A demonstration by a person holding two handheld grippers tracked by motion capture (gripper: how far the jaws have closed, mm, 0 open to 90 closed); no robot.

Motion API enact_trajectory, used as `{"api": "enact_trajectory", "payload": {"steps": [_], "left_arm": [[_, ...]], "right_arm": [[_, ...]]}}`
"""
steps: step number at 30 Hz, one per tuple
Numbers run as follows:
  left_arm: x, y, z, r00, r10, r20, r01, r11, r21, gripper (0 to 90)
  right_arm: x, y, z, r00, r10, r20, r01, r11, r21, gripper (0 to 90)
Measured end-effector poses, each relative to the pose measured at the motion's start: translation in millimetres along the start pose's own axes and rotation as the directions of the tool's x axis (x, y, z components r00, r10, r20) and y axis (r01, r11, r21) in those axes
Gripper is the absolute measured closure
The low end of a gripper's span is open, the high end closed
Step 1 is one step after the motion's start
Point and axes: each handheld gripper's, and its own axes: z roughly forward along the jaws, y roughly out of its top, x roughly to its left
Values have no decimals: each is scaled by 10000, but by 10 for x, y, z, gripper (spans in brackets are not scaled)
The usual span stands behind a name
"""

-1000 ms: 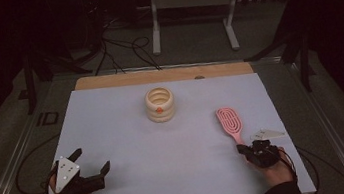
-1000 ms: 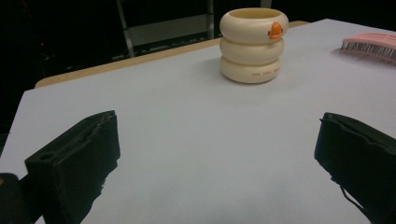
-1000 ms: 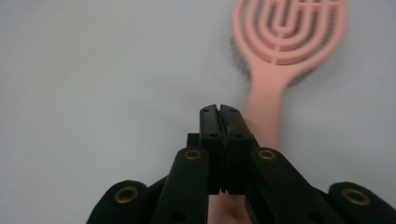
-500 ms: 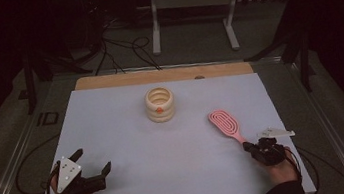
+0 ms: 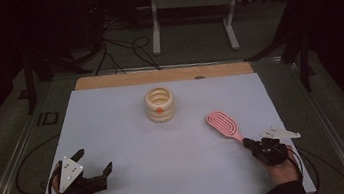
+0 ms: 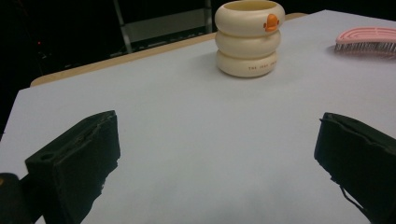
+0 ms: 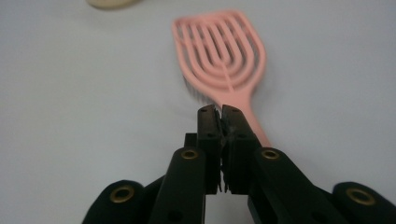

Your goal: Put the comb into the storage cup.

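A pink hairbrush (image 5: 222,122) lies flat on the white table at the right, its handle pointing toward my right gripper (image 5: 246,142). In the right gripper view the jaws are pressed together, and their tips (image 7: 219,111) sit at the top of the brush's handle (image 7: 254,122). The handle runs on under the right jaw rather than between the two, and the brush head (image 7: 219,51) is blurred. A cream ribbed cup (image 5: 160,104) with an orange mark stands at the table's middle back. My left gripper (image 5: 92,163) rests open near the front left, with bare table between its jaws.
The white table top (image 5: 114,135) ends in a wooden strip (image 5: 157,75) at the back. Beyond it are a metal stand (image 5: 188,4) and cables on a dark floor. The cup (image 6: 250,37) and the brush (image 6: 369,39) lie far ahead of the left jaws.
My right gripper has shifted right and slightly forward. The brush has swung with it, handle end going right and head tipping left. The left gripper has stayed put.
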Motion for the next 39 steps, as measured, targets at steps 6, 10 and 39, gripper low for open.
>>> {"api": "enact_trajectory", "payload": {"steps": [6, 10, 39], "left_arm": [[9, 4, -6, 10000, 1, 37, -1, 10000, 33, 11], [26, 15, -18, 10000, -62, 43, 62, 10000, 75, 11], [76, 70, -87, 9959, -684, 598, 706, 9969, -360, 7]], "right_arm": [[66, 70, -190, 9989, -356, -308, 308, 9889, -1455, 758], [78, 78, -283, 9949, -596, -819, 399, 9740, -2232, 682], [157, 75, -459, 9918, -1030, -752, 680, 9258, -3719, 81]]}}
